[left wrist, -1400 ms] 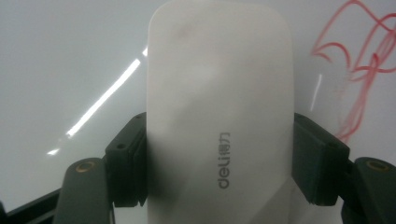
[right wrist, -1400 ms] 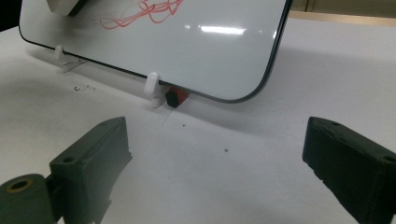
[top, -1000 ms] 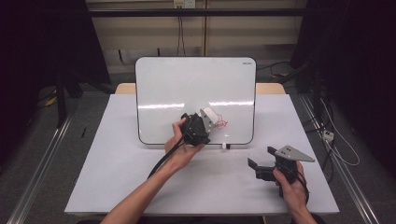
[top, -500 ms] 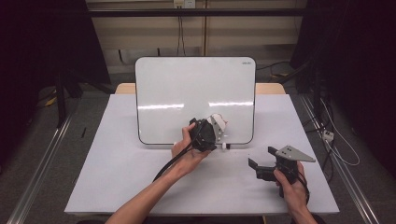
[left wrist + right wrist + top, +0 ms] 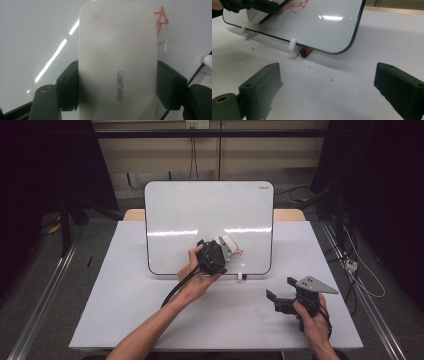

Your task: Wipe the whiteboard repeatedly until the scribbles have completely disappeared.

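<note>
Left gripper (image 5: pixel 223 251) clamped the white plastic eraser (image 5: pixel 117 62) against the glossy whiteboard (image 5: pixel 200 215), probably mid-wipe; red scribbles (image 5: pixel 162 27) remained to clear.

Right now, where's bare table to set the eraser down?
Free: the table left of the left forearm, and the strip between the left hand and the right tongs. Crowded: the whiteboard foot, where the left tongs press the eraser.

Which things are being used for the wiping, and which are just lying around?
In use:
- white eraser, gripped in the left tongs
- whiteboard
- red scribble on it

Lying about:
- right tongs, open, resting low over the table
- small red thing under the board's edge
</note>
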The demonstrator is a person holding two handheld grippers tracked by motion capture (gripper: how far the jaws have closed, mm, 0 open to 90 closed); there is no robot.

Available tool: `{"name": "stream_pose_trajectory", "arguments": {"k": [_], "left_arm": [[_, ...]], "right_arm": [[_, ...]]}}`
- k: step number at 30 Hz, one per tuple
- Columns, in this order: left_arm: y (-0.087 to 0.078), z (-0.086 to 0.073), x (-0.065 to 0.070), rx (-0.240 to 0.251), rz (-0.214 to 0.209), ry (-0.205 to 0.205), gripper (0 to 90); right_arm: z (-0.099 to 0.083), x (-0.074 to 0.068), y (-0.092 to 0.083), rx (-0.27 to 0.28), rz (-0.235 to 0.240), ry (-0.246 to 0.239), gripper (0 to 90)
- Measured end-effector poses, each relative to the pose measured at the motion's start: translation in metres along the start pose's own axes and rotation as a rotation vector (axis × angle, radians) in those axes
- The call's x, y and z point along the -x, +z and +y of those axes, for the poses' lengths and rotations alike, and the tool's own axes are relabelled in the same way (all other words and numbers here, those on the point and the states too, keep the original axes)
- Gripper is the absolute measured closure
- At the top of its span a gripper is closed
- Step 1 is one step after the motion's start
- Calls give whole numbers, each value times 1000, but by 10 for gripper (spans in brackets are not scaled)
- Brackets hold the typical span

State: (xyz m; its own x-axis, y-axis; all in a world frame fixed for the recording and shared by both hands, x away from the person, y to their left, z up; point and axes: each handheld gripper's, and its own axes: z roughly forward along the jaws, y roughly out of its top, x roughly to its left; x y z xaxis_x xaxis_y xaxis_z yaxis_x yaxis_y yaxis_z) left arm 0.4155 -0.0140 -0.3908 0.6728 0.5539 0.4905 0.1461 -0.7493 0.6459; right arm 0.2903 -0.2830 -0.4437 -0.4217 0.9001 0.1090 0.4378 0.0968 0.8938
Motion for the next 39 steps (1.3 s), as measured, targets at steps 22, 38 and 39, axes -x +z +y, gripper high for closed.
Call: {"name": "stream_pose_trajectory", "arguments": {"k": [22, 38, 39], "left_arm": [[-3, 4, -27, -3, 17, -76, 306], [1, 18, -23, -16, 38, -53, 306], [1, 20, -22, -18, 38, -57, 306]], "right_arm": [[0, 0, 0, 0, -4, 1, 74], [1, 0, 1, 0, -3, 0, 74], [1, 0, 1, -1, -3, 0, 74]]}}
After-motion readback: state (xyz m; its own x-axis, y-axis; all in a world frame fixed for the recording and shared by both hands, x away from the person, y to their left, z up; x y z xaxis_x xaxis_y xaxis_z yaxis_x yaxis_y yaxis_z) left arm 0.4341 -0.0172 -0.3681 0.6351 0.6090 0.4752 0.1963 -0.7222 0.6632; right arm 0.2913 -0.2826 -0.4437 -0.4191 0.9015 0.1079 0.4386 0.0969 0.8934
